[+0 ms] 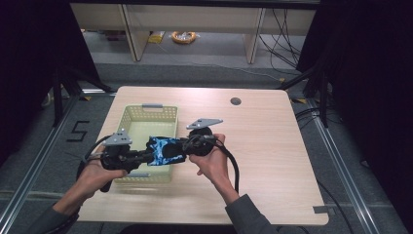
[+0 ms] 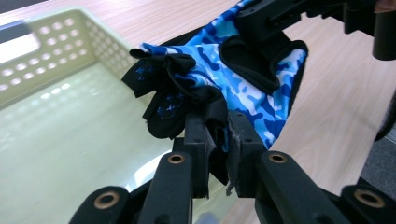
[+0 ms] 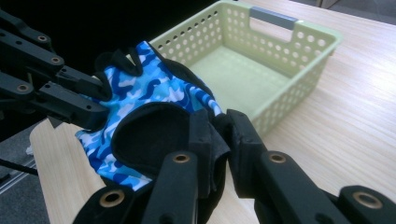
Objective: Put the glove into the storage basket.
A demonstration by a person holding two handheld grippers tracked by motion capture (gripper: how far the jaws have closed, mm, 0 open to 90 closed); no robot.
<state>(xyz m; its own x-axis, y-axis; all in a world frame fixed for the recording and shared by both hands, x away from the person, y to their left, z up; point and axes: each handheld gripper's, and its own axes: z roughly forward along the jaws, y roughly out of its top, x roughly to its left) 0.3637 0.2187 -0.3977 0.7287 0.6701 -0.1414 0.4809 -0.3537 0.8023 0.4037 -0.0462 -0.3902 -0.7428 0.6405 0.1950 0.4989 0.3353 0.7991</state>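
Note:
A blue camouflage glove [image 1: 164, 150] with black trim hangs stretched between my two grippers, above the near right part of a pale green basket [image 1: 130, 121]. My left gripper [image 1: 144, 157] is shut on the glove's finger end [image 2: 177, 88]; black cloth is pinched between its pads [image 2: 217, 140]. My right gripper [image 1: 184, 146] is shut on the black cuff edge [image 3: 154, 135], with fabric squeezed between its pads [image 3: 212, 140]. In the right gripper view the left gripper's jaws [image 3: 88, 109] grip the far side of the glove [image 3: 140, 84].
The basket [image 3: 299, 42] has perforated walls and grey handles [image 1: 152, 106] and holds nothing that I can see. It stands on the left half of a light wooden table [image 1: 272, 146]. A round cable hole [image 1: 235, 101] lies at the far right.

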